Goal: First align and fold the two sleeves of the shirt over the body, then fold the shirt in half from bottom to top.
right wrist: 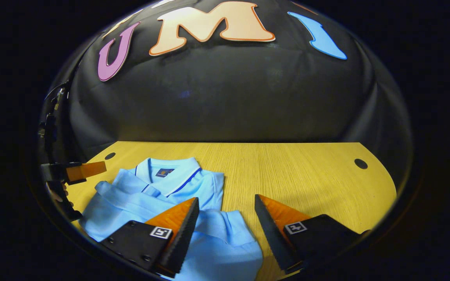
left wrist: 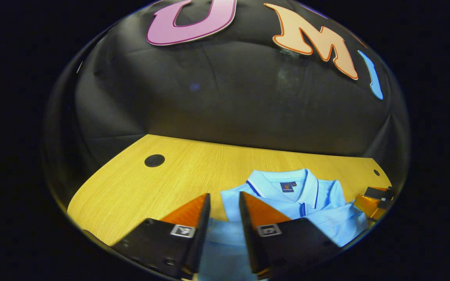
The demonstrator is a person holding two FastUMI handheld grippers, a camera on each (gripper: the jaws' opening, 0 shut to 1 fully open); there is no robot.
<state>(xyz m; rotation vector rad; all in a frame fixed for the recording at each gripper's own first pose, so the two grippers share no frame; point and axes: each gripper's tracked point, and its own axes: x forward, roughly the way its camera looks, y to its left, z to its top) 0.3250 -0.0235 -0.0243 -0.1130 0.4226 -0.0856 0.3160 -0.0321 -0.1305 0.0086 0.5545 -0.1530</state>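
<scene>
1. Table: in your right gripper view the wooden top spreads ahead of the fingers and off to their right, out to the booth's black wall. In your left gripper view the bare wood lies ahead and to the left of the fingers.

2. Shirt: the light blue polo lies flat on the table, collar on the far side from you. In the right gripper view it sits ahead and to the left of the fingers, with one sleeve folded across the body and a fold of cloth running beneath the left finger. In the left gripper view the shirt lies ahead and to the right, and its cloth continues under and between the fingers.

3. Left gripper: your fingers stand close together with a narrow gap. Blue cloth shows in that gap lower down, but you cannot tell from these views whether the fingers pinch it. In the right gripper view the same gripper appears at the far left, beside the shirt's edge, with part of a hand below it.

4. Right gripper: your fingers are spread wide apart, gripping nothing. In the left gripper view it sits at the far right, beyond the shirt.

5. Cable holes: one dark round hole lies in the table ahead-left of your left gripper.
</scene>
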